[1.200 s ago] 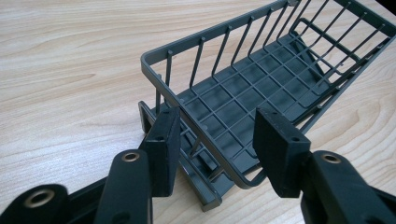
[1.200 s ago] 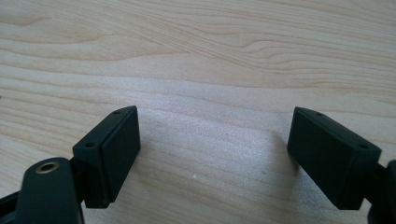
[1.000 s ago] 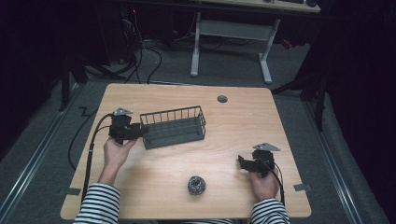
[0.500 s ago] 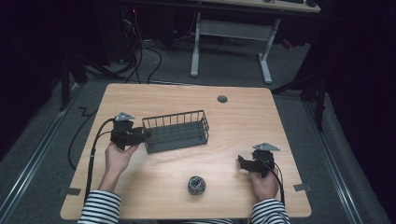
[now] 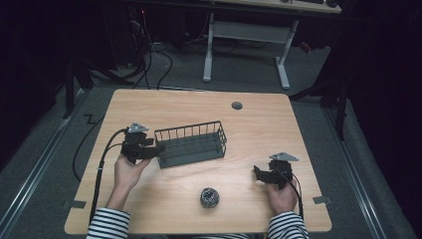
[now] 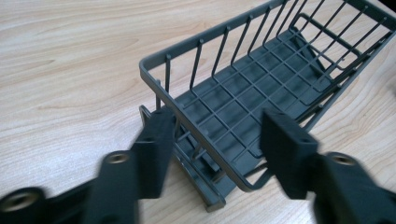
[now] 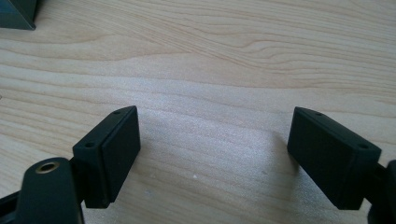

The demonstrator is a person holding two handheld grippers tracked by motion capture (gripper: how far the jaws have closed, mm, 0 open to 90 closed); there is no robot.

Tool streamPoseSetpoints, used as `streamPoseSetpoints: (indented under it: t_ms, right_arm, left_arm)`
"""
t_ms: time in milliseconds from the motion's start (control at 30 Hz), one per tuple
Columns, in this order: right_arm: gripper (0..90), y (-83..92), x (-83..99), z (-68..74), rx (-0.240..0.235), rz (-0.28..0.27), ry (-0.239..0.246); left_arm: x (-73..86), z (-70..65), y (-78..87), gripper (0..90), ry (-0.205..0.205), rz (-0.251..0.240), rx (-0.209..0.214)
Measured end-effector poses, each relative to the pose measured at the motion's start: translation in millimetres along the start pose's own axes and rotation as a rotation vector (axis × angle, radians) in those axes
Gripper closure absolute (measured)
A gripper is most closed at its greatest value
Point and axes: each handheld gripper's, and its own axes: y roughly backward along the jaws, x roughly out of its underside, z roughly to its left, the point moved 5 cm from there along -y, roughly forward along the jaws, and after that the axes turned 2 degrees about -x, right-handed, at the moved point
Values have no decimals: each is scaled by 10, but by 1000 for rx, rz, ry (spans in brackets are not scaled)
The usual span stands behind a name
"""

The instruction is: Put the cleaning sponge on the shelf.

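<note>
A dark grey wire basket (image 5: 191, 144) lies on the wooden table (image 5: 259, 129), left of centre. My left gripper (image 5: 155, 149) is at the basket's left end. In the left gripper view the gripper (image 6: 219, 154) is open, its jaws straddling the near end rim of the basket (image 6: 261, 79), one outside the end wall and one over the basket floor. My right gripper (image 5: 259, 174) rests low near the table's right front. It stands open (image 7: 212, 154) over bare wood with nothing between its jaws. A small dark wiry ball (image 5: 209, 197) sits near the front edge between the two hands.
A round grey grommet (image 5: 237, 105) is set in the table top at the back. A corner of the basket (image 7: 16, 14) shows at the top left of the right gripper view. Cables and a white desk frame (image 5: 246, 32) stand on the floor beyond the table.
The left gripper and the basket have shifted slightly to the right and toward the person. The right gripper and the ball have stayed put.
</note>
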Motion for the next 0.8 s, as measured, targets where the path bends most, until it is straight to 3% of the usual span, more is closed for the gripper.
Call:
streamPoseSetpoints:
  t_ms: [167, 467, 600, 800]
  right_arm:
    - [171, 0, 0, 0, 0, 0, 0]
    - [168, 7, 6, -3, 0, 1, 4]
    - [171, 20, 20, -4, -5, 2, 3]
    - [206, 47, 25, -4, -5, 17, -1]
  left_arm:
    - [-24, 16, 49, 263, 10, -29, 13]
    - [-3, 88, 324, 224, -46, -101, -16]
    - [148, 227, 443, 223, -51, -115, -49]
    - [442, 406, 456, 225, -33, -98, -88]
